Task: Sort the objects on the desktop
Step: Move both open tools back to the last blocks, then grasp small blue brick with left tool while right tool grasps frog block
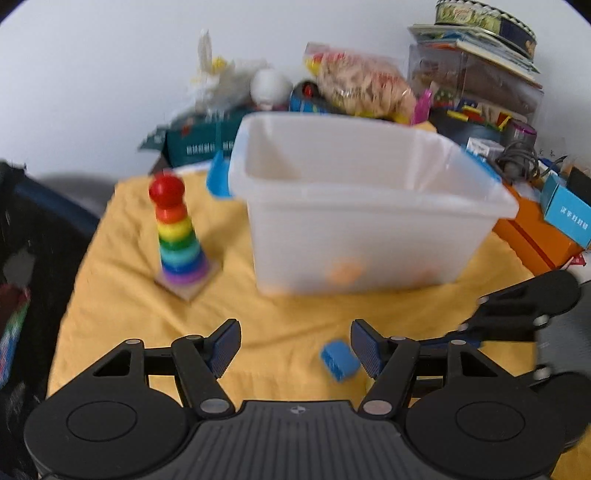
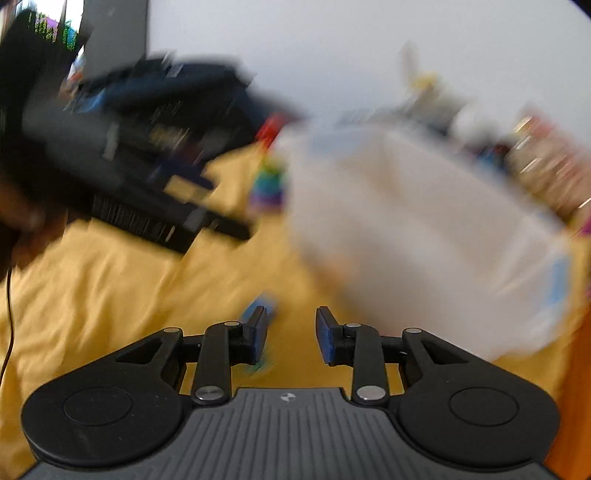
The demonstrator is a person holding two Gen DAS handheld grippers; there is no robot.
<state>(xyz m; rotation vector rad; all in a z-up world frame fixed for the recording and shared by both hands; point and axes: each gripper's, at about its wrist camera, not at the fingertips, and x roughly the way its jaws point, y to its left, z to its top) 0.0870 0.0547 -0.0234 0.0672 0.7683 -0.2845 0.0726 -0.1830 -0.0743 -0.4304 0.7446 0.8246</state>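
Observation:
My left gripper hangs open low over the yellow cloth. A small blue block lies on the cloth between its fingers, close to the right-hand pad and apart from it. In the blurred right wrist view, my right gripper stands open with nothing between its pads. A blue block shows just behind its left finger. A translucent white bin stands beyond both grippers, with orange pieces showing through its wall.
A rainbow ring stacker stands left of the bin. The black linkage of my right gripper reaches in from the right. Toys, boxes and a tin crowd the back; an orange box lies right of the bin.

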